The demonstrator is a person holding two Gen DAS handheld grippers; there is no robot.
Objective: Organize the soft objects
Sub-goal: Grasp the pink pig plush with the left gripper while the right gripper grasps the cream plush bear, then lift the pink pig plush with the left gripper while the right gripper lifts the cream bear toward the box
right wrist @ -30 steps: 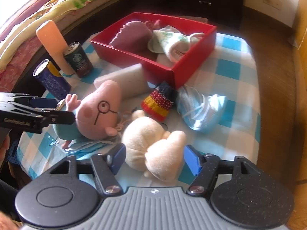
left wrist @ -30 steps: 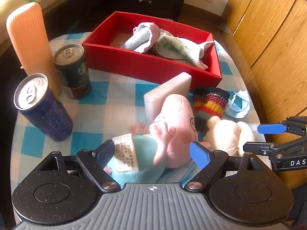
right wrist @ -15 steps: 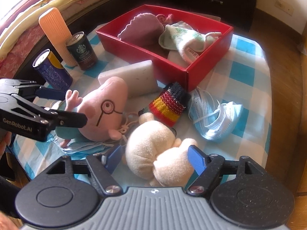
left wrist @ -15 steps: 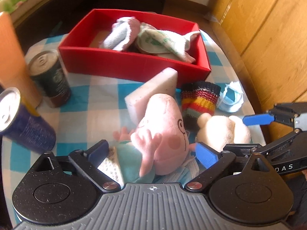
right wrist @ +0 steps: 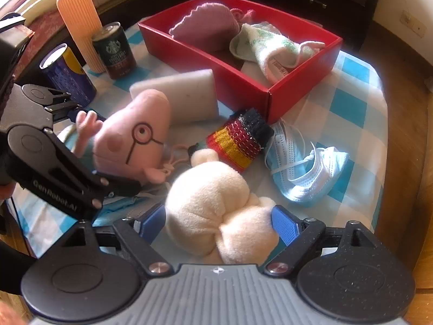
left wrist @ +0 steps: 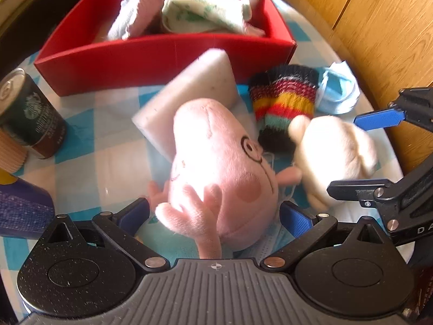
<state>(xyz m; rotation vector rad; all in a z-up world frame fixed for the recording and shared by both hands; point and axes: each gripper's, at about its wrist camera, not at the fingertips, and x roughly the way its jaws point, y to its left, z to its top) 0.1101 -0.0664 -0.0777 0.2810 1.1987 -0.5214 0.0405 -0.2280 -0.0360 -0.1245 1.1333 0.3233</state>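
Plush toys: two. A pink plush pig with drawn round glasses [left wrist: 219, 162] lies on the counter [right wrist: 354, 100] with its checked blue-and-white cloth; a cream plush toy [right wrist: 213, 214] lies just beside it.
Box: one red cardboard box [left wrist: 165, 54] behind the toys, holding two soft pieces, a pink knitted cloth [right wrist: 208, 27] and a white cloth with green print [right wrist: 265, 43].
Other soft things on the counter: one white foam block [left wrist: 194, 92] touching the pig's snout end and standing in front of the box; one striped knitted sleeve in black, red, yellow and teal [left wrist: 284, 103] between the foam block and one light blue face mask [right wrist: 303, 168]. A second light blue mask [left wrist: 268, 246] lies under the pig.
Cans: two, a dark green coffee can [right wrist: 115, 50] and a blue-purple can [right wrist: 67, 75], near a ribbed orange upright cylinder [right wrist: 81, 24].
Left gripper [left wrist: 213, 216]: jaws opening, very wide, one on each side of the pig's body, the pads not pressing it.
Right gripper [right wrist: 219, 224]: jaws opening, the cream toy between them; the right pad lies close against the plush and I cannot tell whether it touches.
In the way: the two toys touch, and the grippers work close side by side.
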